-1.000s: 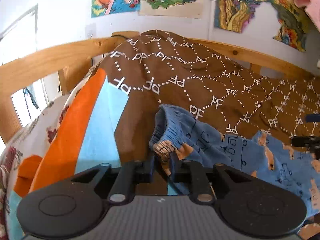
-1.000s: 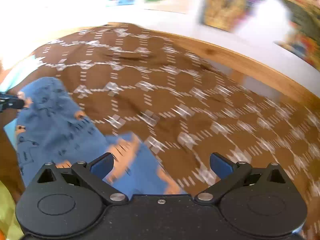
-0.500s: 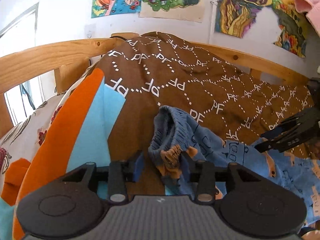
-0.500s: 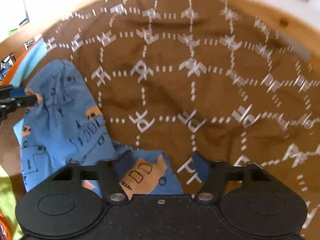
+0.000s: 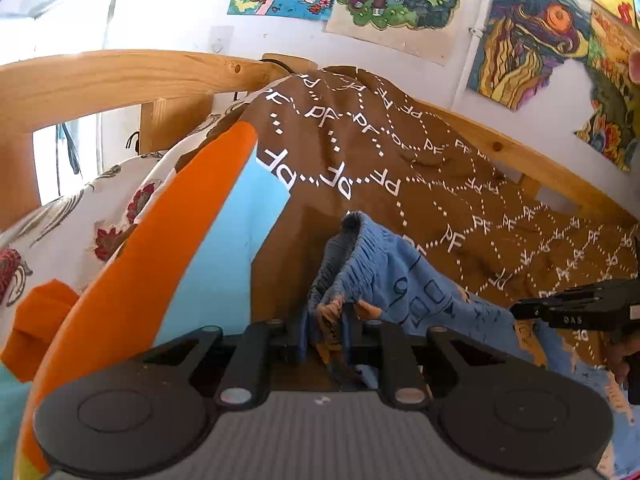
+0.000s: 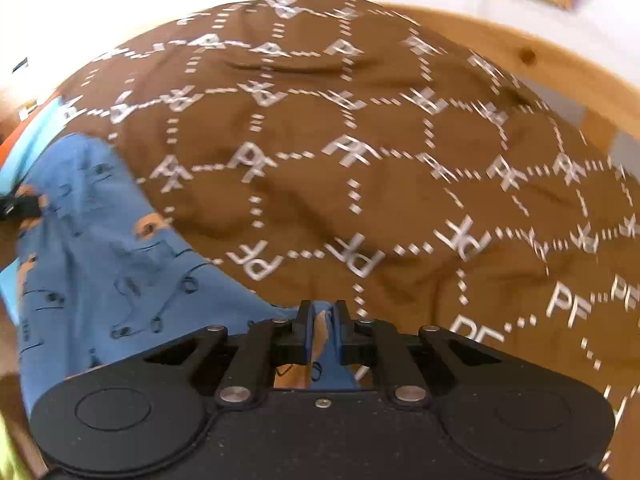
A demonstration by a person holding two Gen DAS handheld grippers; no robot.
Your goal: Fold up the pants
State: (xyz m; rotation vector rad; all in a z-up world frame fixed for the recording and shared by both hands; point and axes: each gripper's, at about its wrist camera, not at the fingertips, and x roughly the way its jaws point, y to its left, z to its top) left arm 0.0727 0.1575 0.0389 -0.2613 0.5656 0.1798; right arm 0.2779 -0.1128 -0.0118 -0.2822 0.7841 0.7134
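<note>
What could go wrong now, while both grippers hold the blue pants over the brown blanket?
1. The left gripper pinches only a small bunch of the pants at the gathered waistband, so the cloth may slip out when pulled.
2. The right gripper holds a thin edge too; a slip there would likely spoil the fold.
3. The brown blanket is wrinkled and uneven, so the fold may come out crooked.

1. A wooden bed point(image 5: 120, 76) carries everything; its rail point(image 6: 560, 76) runs along the wall side.
2. A brown blanket point(image 5: 400, 168) with white "PF" lettering lies over it.
3. Blue patterned pants point(image 6: 100, 248) lie on the blanket.
4. An orange and light-blue cloth point(image 5: 168, 248) lies beside the blanket.
</note>
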